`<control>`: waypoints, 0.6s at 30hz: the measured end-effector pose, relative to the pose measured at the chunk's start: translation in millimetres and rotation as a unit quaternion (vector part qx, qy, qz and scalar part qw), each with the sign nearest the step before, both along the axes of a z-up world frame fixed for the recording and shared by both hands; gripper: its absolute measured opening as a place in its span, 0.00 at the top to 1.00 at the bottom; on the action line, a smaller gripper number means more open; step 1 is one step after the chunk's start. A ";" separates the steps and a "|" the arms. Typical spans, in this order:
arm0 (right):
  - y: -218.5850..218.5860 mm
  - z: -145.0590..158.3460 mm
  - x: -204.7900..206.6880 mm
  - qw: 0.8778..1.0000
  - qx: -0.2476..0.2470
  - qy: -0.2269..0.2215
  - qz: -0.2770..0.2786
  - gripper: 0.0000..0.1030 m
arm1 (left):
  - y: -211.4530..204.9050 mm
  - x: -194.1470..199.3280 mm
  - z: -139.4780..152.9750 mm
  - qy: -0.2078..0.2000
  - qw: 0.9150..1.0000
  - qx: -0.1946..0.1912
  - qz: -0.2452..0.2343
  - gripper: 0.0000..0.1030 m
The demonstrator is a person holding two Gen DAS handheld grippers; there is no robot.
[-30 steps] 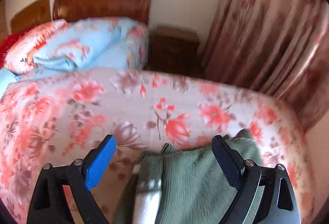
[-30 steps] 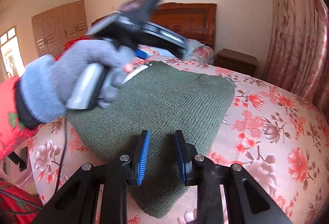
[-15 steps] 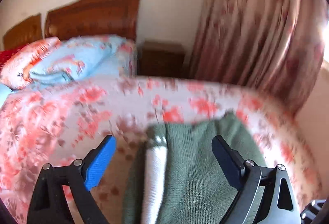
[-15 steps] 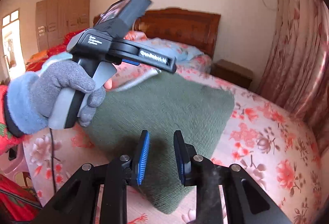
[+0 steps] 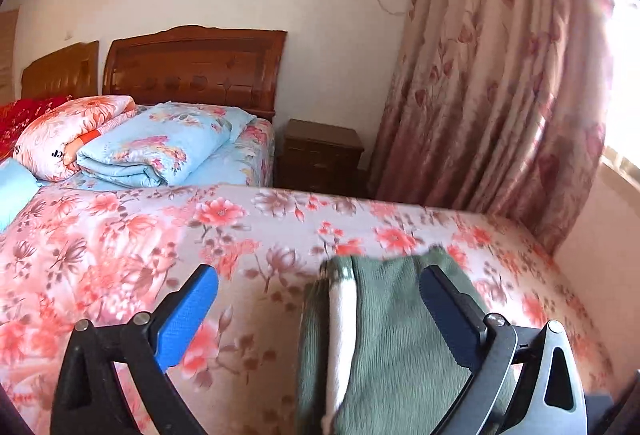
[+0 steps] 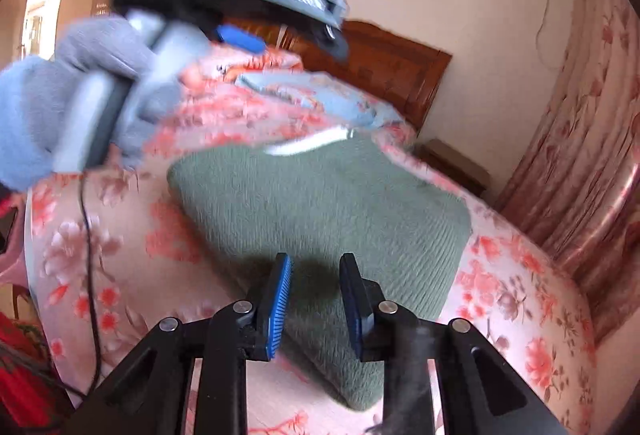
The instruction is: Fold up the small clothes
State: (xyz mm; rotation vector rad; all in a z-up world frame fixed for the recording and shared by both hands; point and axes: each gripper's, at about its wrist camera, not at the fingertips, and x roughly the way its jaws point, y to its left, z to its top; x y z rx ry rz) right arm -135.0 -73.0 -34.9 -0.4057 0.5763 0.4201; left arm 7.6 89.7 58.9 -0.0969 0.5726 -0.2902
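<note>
I see the green sweater [image 6: 320,211] folded flat on the bed [image 5: 120,243]; left gripper [image 5: 320,311] wide open and empty, right gripper [image 6: 316,299] narrowly apart, opening, holding nothing.

A matt, ribbed knit is seen on the green garment [image 6: 320,203]; glossy varnished wood on the headboard [image 5: 192,71] at eleven o'clock.

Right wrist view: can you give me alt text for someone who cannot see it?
A folded green knit lies on a floral bedspread, with the right claw just above its near edge, jaws opening with nothing between them. At upper left a grey-gloved hand holds the left claw, blurred, above the knit.
</note>
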 end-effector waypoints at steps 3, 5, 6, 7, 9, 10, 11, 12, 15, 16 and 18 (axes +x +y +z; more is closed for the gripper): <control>2.8 -4.6 -5.0 1.000 -0.030 0.000 0.009 0.75 | 1.9 -22.9 -7.6 0.008 1.000 0.014 -0.010 0.00; -3.6 8.0 -5.8 1.000 -0.008 0.003 0.010 0.75 | 3.6 -41.8 -9.3 0.005 1.000 0.016 -0.019 0.00; -10.1 15.8 -8.1 1.000 0.008 -0.005 0.004 0.75 | 4.3 -53.1 -10.5 0.003 1.000 0.018 -0.026 0.00; -15.5 22.4 -9.4 1.000 0.016 -0.011 -0.002 0.75 | 4.2 -62.5 -12.5 0.004 0.999 0.019 -0.032 0.00; -28.7 28.0 -3.8 0.999 0.033 -0.022 -0.027 0.75 | 1.1 -72.1 -19.2 0.014 0.999 0.022 -0.045 0.00; -34.3 29.6 -1.9 0.998 0.039 -0.023 -0.039 0.75 | -1.4 -74.1 -23.5 0.020 0.998 0.025 -0.049 0.00; -39.5 30.6 0.7 0.997 0.045 -0.021 -0.052 0.75 | -4.0 -75.2 -28.2 0.025 0.998 0.027 -0.053 0.00; -45.5 29.7 5.8 0.996 0.056 -0.013 -0.064 0.75 | -8.2 -74.3 -33.9 0.033 0.997 0.031 -0.057 0.00; -56.6 22.1 10.5 0.994 0.089 0.014 -0.060 0.75 | -24.5 -67.1 -52.5 0.058 0.994 0.071 -0.054 0.00; -55.1 13.1 15.7 0.994 0.083 0.034 -0.059 0.75 | -30.0 -63.0 -61.0 0.073 0.992 0.094 -0.049 0.00; -58.3 13.5 11.3 0.995 0.084 0.025 -0.056 0.75 | -37.8 -57.3 -79.2 0.110 0.985 0.124 -0.052 0.00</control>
